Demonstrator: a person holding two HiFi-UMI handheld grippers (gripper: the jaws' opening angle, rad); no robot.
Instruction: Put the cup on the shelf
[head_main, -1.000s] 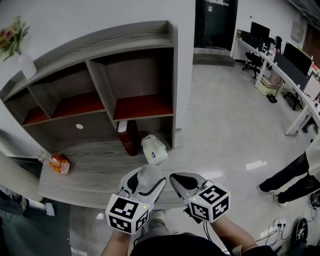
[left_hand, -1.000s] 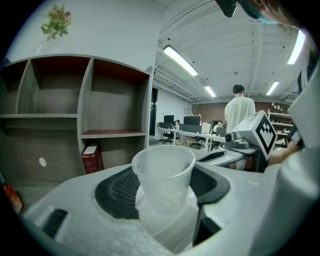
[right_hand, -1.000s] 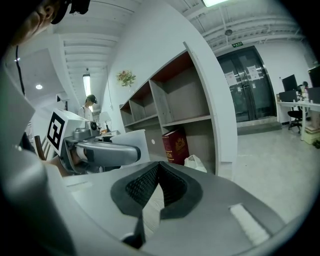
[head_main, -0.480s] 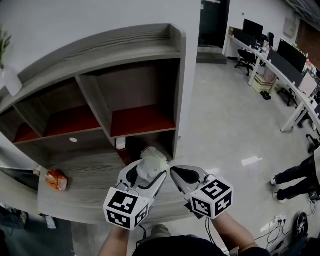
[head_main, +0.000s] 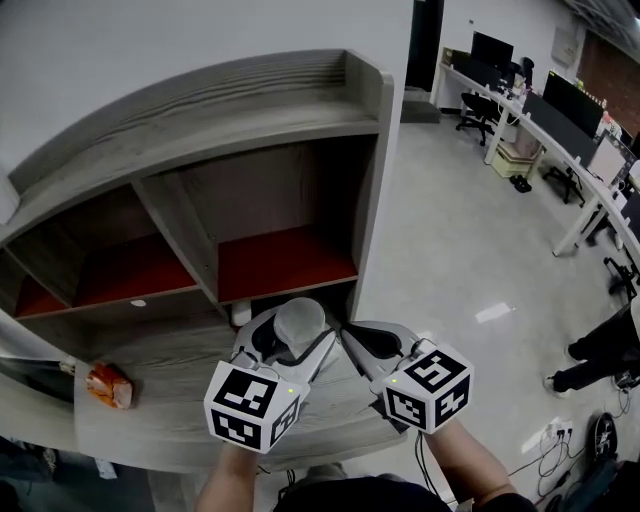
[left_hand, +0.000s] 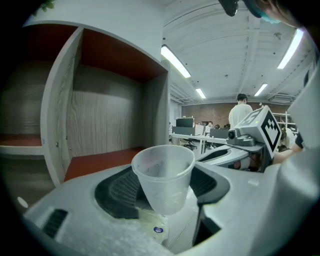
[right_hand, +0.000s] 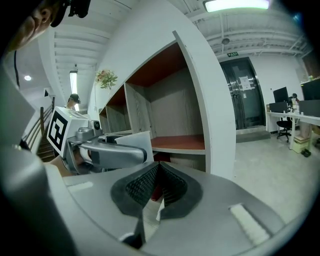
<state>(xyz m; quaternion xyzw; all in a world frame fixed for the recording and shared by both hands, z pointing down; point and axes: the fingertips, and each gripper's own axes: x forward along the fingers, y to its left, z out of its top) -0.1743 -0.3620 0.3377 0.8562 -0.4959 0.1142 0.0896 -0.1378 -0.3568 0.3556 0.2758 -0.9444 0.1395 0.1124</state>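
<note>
A translucent plastic cup (head_main: 300, 323) (left_hand: 163, 175) stands upright between the jaws of my left gripper (head_main: 296, 342) (left_hand: 164, 189), which is shut on its sides. The cup hangs in front of the grey wooden shelf unit (head_main: 250, 120), level with the right compartment and its red board (head_main: 282, 262) (left_hand: 102, 159). My right gripper (head_main: 356, 338) (right_hand: 156, 168) is close beside the left one, jaws shut with nothing between them. In the right gripper view the left gripper (right_hand: 102, 151) shows at the left and the red board (right_hand: 180, 142) lies ahead.
A grey counter (head_main: 160, 410) runs under the shelf with an orange snack bag (head_main: 108, 385) at its left. A white package (left_hand: 167, 227) lies below the cup. Office desks with monitors (head_main: 545, 110) stand far right, and a person's legs (head_main: 600, 365) show on the pale floor.
Both grippers have moved forward and up toward the shelf, the cup still held in the left one. The white package and red bottle on the counter are now hidden behind the grippers.
</note>
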